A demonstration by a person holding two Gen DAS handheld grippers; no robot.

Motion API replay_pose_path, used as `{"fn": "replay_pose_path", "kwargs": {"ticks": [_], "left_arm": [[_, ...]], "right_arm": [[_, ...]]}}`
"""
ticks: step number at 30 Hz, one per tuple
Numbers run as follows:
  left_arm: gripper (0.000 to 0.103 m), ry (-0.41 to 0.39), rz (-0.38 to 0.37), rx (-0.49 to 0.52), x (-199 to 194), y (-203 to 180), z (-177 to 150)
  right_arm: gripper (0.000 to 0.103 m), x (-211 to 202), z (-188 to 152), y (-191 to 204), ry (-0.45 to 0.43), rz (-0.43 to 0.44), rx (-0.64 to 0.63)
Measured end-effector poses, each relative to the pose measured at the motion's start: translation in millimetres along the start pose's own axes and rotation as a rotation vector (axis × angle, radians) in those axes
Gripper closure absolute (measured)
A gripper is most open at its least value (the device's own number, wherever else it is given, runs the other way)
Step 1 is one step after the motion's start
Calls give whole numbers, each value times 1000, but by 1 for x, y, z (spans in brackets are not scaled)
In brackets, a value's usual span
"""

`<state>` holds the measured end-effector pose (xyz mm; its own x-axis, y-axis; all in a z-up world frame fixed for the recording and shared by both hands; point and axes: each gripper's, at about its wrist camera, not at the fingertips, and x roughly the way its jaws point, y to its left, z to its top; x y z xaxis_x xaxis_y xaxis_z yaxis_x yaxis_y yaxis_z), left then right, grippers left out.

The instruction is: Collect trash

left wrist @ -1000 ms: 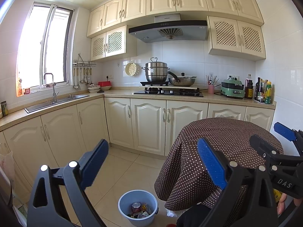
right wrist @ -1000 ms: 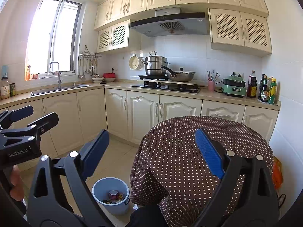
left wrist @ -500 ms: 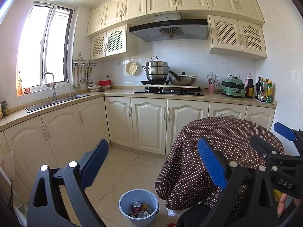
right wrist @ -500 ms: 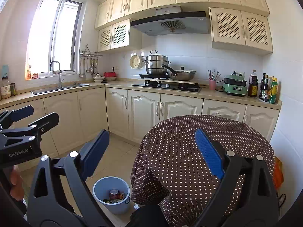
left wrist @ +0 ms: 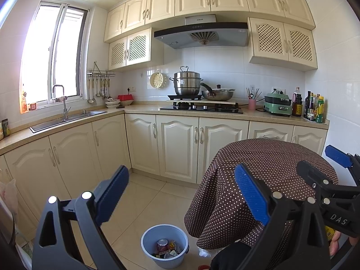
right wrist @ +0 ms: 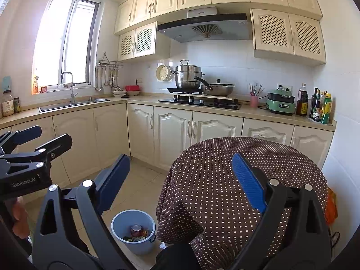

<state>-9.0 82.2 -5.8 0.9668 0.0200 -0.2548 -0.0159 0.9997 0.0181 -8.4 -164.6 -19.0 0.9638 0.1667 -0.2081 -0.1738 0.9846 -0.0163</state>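
Observation:
A pale blue bin (left wrist: 165, 245) (right wrist: 134, 230) stands on the tiled floor beside the round table; inside it lie a red can (left wrist: 162, 244) (right wrist: 136, 228) and several wrappers. My left gripper (left wrist: 181, 193) hangs open high above the bin, nothing between its blue pads. My right gripper (right wrist: 181, 177) is open too, empty, held over the table's near edge. Each gripper shows at the side of the other's view: the right gripper (left wrist: 324, 159) at the right edge, the left gripper (right wrist: 48, 136) at the left edge.
A round table under a brown polka-dot cloth (left wrist: 265, 175) (right wrist: 243, 175) fills the right foreground. Cream base cabinets (left wrist: 177, 146) run along the back and left walls, with a sink (left wrist: 67, 118), hob, pots (left wrist: 187, 83) and bottles (left wrist: 315, 109) on the counter. An orange bag (right wrist: 331, 204) hangs at the table's right.
Both views have drifted slightly, with the scene sliding a little to the right and down. Both grippers stay open and empty.

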Motion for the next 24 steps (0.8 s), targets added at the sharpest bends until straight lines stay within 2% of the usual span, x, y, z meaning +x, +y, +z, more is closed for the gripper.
{"fn": "replay_pose_path", "kwargs": {"ticks": [24], "left_arm": [[10, 25, 3, 0, 7, 5, 0]], "right_arm": [[12, 2, -1, 2, 11, -1, -2]]}}
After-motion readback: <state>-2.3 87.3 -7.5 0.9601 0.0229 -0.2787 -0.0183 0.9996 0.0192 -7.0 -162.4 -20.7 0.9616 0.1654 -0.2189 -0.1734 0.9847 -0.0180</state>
